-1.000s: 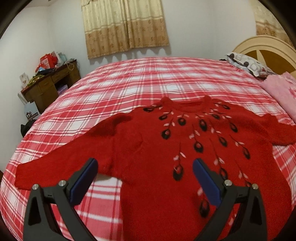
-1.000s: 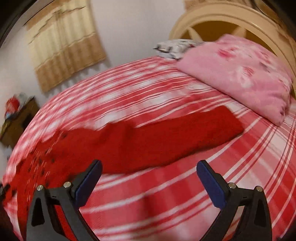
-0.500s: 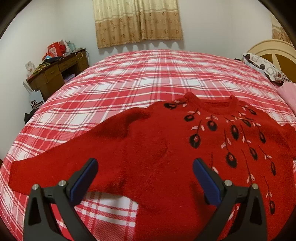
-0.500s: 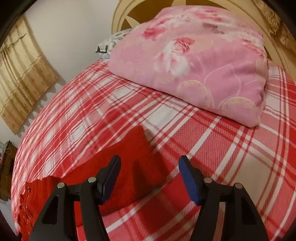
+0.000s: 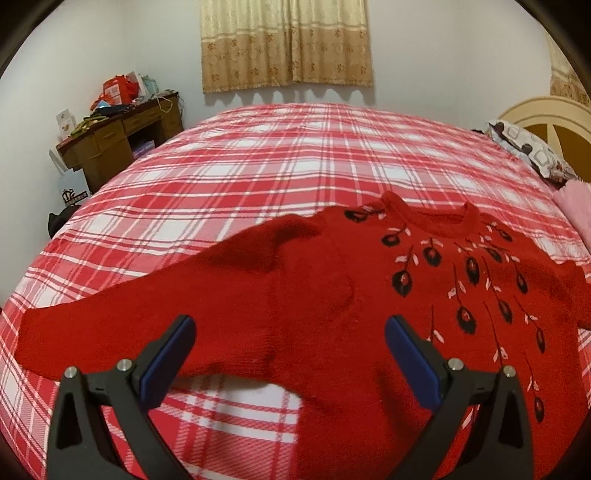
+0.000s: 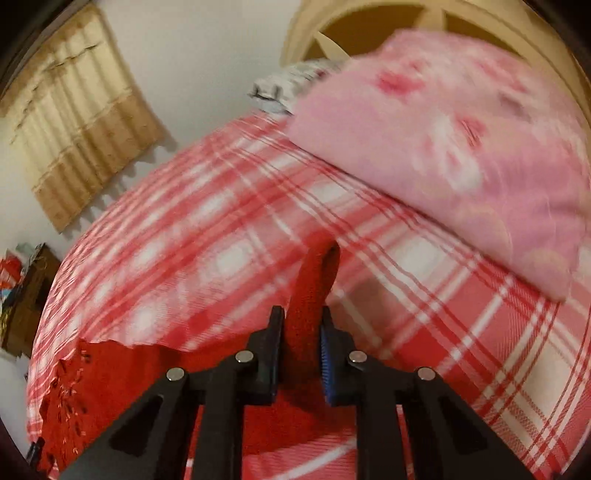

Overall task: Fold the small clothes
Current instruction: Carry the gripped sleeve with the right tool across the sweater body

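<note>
Red knit sweater w/ black feather pattern (image 5: 332, 295) lies flat across the plaid bed (image 5: 295, 166), right gripper (image 6: 301, 328) closing on its sleeve end (image 6: 314, 280) nr headboard side, left gripper (image 5: 290, 332) spread above the other sleeve.

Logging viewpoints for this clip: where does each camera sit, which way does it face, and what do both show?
Left wrist: on the left tool, looking down across the bed at the sweater body and one sleeve; only its open fingers show.
Right wrist: on the right tool, facing the pink quilt and headboard; its fingers are closing on the other sleeve.
Shared: sweater, bed, curtain, desk.
</note>
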A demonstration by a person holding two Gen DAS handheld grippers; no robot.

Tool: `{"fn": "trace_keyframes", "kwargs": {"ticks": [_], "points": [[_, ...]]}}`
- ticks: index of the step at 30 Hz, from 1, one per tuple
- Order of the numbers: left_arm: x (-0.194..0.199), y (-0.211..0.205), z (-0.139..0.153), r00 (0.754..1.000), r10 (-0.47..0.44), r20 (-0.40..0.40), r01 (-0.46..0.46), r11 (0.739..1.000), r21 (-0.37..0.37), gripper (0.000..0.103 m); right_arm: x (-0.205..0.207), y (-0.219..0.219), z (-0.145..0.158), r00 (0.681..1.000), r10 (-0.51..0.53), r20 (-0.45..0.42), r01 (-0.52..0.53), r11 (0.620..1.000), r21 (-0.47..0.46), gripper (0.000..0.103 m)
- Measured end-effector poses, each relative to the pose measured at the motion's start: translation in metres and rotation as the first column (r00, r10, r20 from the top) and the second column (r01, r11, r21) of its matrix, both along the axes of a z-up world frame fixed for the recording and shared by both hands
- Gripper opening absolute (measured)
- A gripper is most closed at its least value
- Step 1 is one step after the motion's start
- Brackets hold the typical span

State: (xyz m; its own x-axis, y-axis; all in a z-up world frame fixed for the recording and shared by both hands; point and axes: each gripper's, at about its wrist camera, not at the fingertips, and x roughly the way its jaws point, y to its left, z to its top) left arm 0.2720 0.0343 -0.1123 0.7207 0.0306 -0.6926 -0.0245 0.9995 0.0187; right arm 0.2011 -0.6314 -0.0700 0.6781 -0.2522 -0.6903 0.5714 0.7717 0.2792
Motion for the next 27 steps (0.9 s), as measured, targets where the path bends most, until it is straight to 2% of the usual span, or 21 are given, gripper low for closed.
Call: {"fn": "trace_keyframes", "kwargs": {"ticks": [7,13,19,22,27], "points": [[-0.008,0.016,0.005,1.0,0.014,0.026,-0.014,1.0,-0.013,0.103,0.031,0.055,0.065,0.99,0.119,0.078,-0.113,0.99,-0.083,0.018],[-0.013,0.031,0.006,0.999,0.024,0.038,-0.023,1.0,-0.021,0.103,0.061,0.114,0.118,0.961,0.241,0.138,-0.222,0.965,-0.138,0.018],[-0.013,0.043,0.003,0.999,0.034,0.042,-0.032,0.999,-0.04,0.103,0.086,0.18,0.17,0.912,0.371,0.174,-0.335,0.92,-0.204,0.018],[-0.014,0.047,0.002,0.999,0.037,0.04,-0.034,0.998,-0.053,0.103,0.099,0.22,0.193,0.874,0.442,0.199,-0.397,0.889,-0.23,0.017],[-0.015,0.05,0.0,0.999,0.036,0.038,-0.033,0.997,-0.068,0.103,0.118,0.287,0.206,0.802,0.56,0.208,-0.505,0.821,-0.266,0.016]]}}
